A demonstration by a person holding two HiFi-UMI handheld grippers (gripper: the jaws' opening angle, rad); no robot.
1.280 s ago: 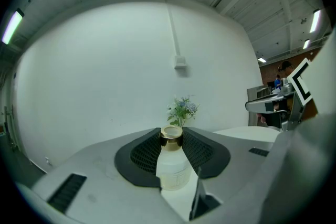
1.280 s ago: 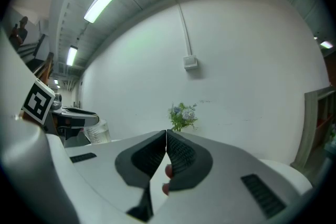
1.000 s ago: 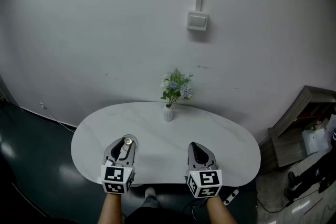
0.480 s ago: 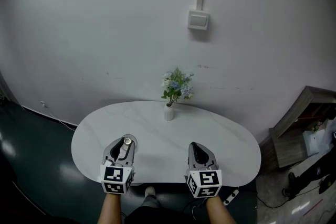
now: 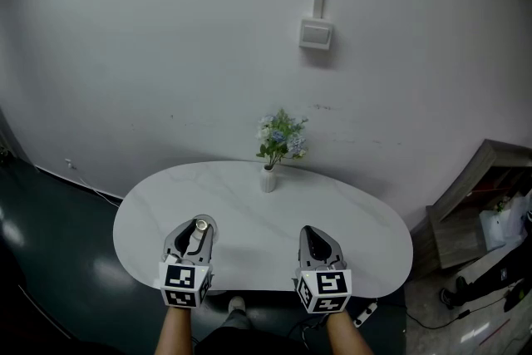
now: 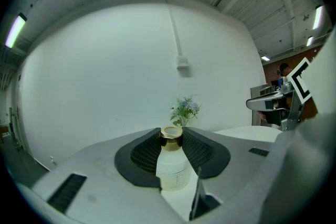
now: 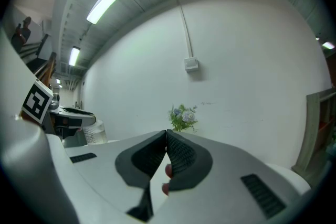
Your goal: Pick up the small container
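A small clear bottle (image 6: 171, 164) with a gold cap (image 5: 200, 224) stands upright between the jaws of my left gripper (image 5: 197, 225), whose black pads press on its neck and shoulders. In the head view it is held over the front left of the white oval table (image 5: 357, 220). My right gripper (image 5: 318, 234) hovers over the table's front right with its tips touching and nothing between them; the right gripper view (image 7: 167, 136) shows the same closed jaws and fingertips of the hand behind them.
A white vase of flowers (image 5: 270, 150) stands at the table's back edge by the wall. A wooden shelf unit (image 5: 474, 195) is at the far right. A power strip (image 5: 366, 312) lies on the dark floor under the front edge.
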